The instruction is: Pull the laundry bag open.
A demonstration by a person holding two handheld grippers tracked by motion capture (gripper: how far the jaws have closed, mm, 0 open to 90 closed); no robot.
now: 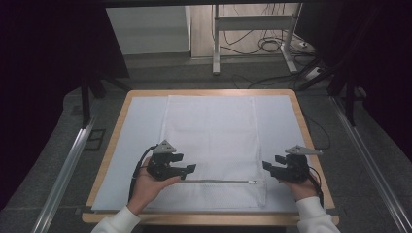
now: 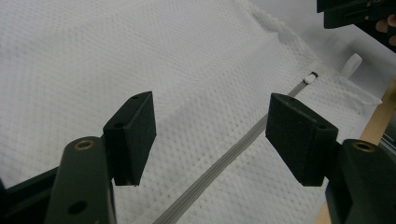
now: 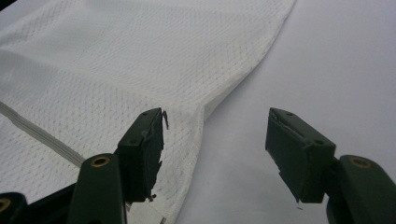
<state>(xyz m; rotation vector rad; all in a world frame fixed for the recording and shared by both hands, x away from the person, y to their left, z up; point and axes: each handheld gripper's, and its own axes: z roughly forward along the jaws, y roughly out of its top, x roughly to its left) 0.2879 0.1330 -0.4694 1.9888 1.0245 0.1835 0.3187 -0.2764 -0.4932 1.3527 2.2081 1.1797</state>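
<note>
White mesh bag [image 1: 211,145] flat on table [image 1: 111,145], zipper [image 1: 218,182] along near edge. Left claw [image 1: 190,169] and right claw [image 1: 266,166] both wide open, empty, flanking zipper. Likely unzip: pin fabric left, pinch pull [image 1: 252,182] squarely.

The high view is dim and slightly soft, with dark, purple-tinted murk swallowing both upper corners and sides. Most of the light falls on the white sheet covering the wooden desk [image 1: 311,141], and the white mesh laundry bag [image 1: 209,136] stands out only faintly against it. The grey floor behind is evenly, weakly lit.

In the left gripper view the mesh weave is sharp mid-frame, while the near black claw [image 2: 210,135] is softer and casts little shadow.

In the right gripper view a soft shadow lies on the sheet beneath the black claw [image 3: 215,154], and the far cloth blurs slightly.
</note>
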